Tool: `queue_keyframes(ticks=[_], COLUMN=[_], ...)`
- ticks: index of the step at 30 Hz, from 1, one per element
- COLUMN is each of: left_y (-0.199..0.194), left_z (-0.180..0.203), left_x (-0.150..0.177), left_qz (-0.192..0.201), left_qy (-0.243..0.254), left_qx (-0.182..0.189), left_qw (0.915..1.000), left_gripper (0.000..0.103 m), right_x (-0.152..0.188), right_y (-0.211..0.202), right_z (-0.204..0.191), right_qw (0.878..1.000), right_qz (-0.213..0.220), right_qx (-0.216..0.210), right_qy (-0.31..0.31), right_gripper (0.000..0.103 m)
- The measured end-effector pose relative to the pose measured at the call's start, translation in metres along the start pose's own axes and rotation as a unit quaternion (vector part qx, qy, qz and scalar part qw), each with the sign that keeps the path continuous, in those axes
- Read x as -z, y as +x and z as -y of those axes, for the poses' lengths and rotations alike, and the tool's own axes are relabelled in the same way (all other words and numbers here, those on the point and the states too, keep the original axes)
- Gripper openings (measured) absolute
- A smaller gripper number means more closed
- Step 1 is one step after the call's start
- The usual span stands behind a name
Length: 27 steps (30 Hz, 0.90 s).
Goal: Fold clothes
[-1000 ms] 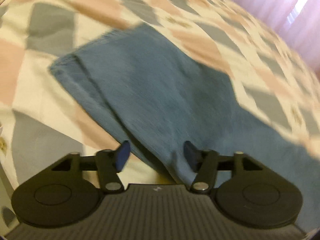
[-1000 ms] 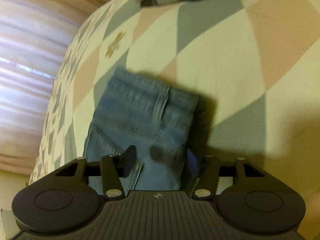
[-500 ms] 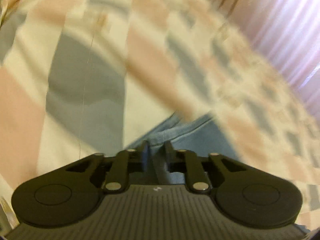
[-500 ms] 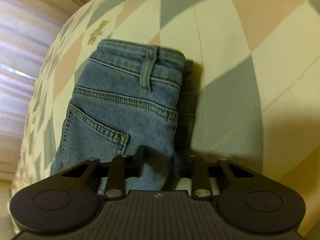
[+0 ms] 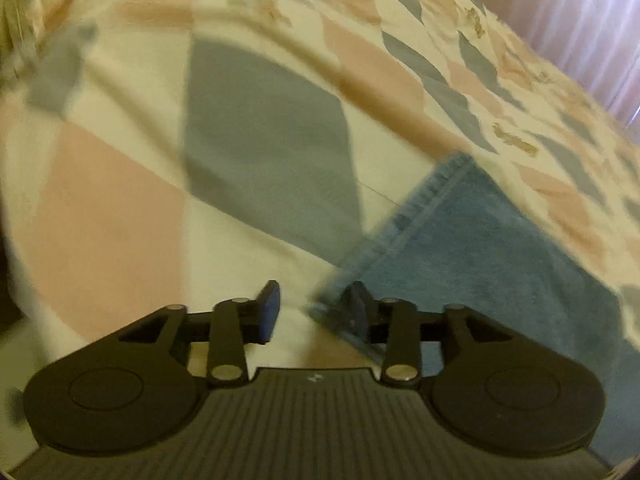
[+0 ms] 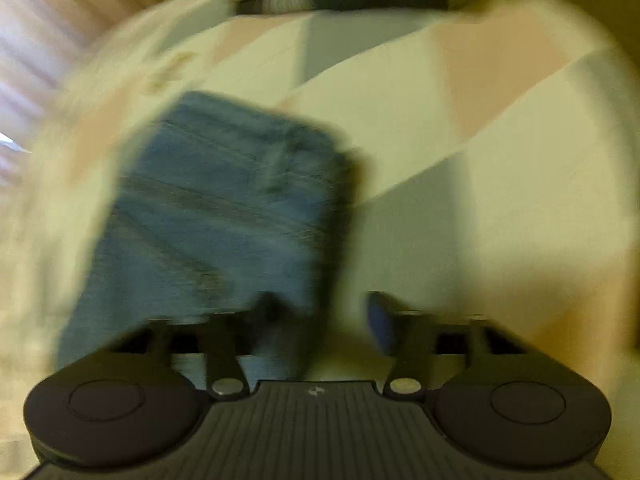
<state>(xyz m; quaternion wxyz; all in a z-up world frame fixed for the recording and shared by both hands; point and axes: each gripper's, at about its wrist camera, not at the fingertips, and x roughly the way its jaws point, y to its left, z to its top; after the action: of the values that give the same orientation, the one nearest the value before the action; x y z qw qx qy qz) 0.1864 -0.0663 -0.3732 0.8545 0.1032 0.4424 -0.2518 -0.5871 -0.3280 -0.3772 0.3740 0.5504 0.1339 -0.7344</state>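
Showing no legible writing: jeans (image 6: 216,216), both tools parted.

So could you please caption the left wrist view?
Open left gripper at the hem of jeans on a patchwork bedspread.

Your left gripper (image 5: 314,310) is matte black: ribbed housing, two round side discs, silver pivot screws, a small pale logo, blue-tinted finger pads (image 5: 269,306). Your right gripper (image 6: 324,320) matches.
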Motion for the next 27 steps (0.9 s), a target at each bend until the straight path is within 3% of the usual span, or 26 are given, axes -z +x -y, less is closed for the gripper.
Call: queue_keyframes(ticks=[2, 4, 6, 7, 9, 12, 14, 16, 18, 20, 21, 22, 23, 24, 25, 27], left_y=[-0.016, -0.024, -0.025, -0.015, 0.009, 0.044, 0.066, 0.083, 0.087, 0.082, 0.078, 0.075, 0.074, 0.072, 0.072, 0.08], left_z=[0.006, 0.024, 0.048, 0.063, 0.09, 0.108, 0.111, 0.115, 0.118, 0.118, 0.113, 0.106, 0.101, 0.096, 0.092, 0.095], left_x=[-0.011, -0.03, -0.047, -0.056, -0.07, -0.083, -0.089, -0.089, -0.086, -0.084, -0.084, -0.084, -0.083, -0.082, -0.08, -0.078], left_qz=[0.005, 0.016, 0.027, 0.022, 0.003, -0.029, -0.053, -0.069, -0.062, -0.042, -0.034, -0.025, -0.019, -0.012, -0.006, -0.007], left_qy=[0.042, 0.106, 0.17, 0.194, 0.229, 0.233, 0.225, 0.222, 0.235, 0.246, 0.237, 0.225, 0.221, 0.216, 0.214, 0.22], left_qx=[-0.006, 0.017, 0.041, 0.056, 0.084, 0.107, 0.123, 0.134, 0.133, 0.122, 0.129, 0.135, 0.131, 0.128, 0.123, 0.108], left_qw=[0.9991, 0.994, 0.9842, 0.9792, 0.9697, 0.9662, 0.9651, 0.9633, 0.9609, 0.9607, 0.9624, 0.9647, 0.9663, 0.9678, 0.9689, 0.9694], left_gripper=[0.038, 0.046, 0.07, 0.074, 0.075, 0.075, 0.075, 0.07, 0.041, 0.025, 0.02, 0.02, 0.02, 0.015, 0.015, 0.016], right_x=[0.009, 0.023, 0.041, 0.054, 0.082, 0.132, 0.16, 0.186, 0.213, 0.239, 0.253, 0.267, 0.281, 0.294, 0.306, 0.312], right_y=[-0.024, -0.048, -0.064, -0.067, -0.066, -0.059, -0.048, -0.035, -0.022, -0.016, -0.015, -0.014, -0.012, -0.009, -0.005, 0.007], right_z=[-0.016, -0.035, -0.061, -0.084, -0.129, -0.2, -0.244, -0.283, -0.318, -0.337, -0.339, -0.341, -0.343, -0.344, -0.346, -0.349], right_qw=[0.994, 0.977, 0.965, 0.953, 0.915, 0.834, 0.783, 0.738, 0.696, 0.666, 0.648, 0.631, 0.612, 0.598, 0.584, 0.607], right_qz=[0.061, 0.116, 0.121, 0.101, 0.044, -0.037, -0.073, -0.099, -0.113, -0.112, -0.115, -0.117, -0.12, -0.104, -0.088, -0.046], right_qx=[0.059, 0.094, 0.013, -0.045, -0.137, -0.251, -0.295, -0.312, -0.316, -0.307, -0.311, -0.315, -0.318, -0.308, -0.298, -0.265], right_qy=[-0.075, -0.155, -0.231, -0.281, -0.377, -0.49, -0.543, -0.589, -0.635, -0.671, -0.685, -0.7, -0.713, -0.732, -0.75, -0.748], right_gripper=[0.061, 0.061, 0.061, 0.061, 0.059, 0.058, 0.058, 0.058, 0.058, 0.058, 0.049, 0.033, 0.024, 0.009, 0.0, 0.0])
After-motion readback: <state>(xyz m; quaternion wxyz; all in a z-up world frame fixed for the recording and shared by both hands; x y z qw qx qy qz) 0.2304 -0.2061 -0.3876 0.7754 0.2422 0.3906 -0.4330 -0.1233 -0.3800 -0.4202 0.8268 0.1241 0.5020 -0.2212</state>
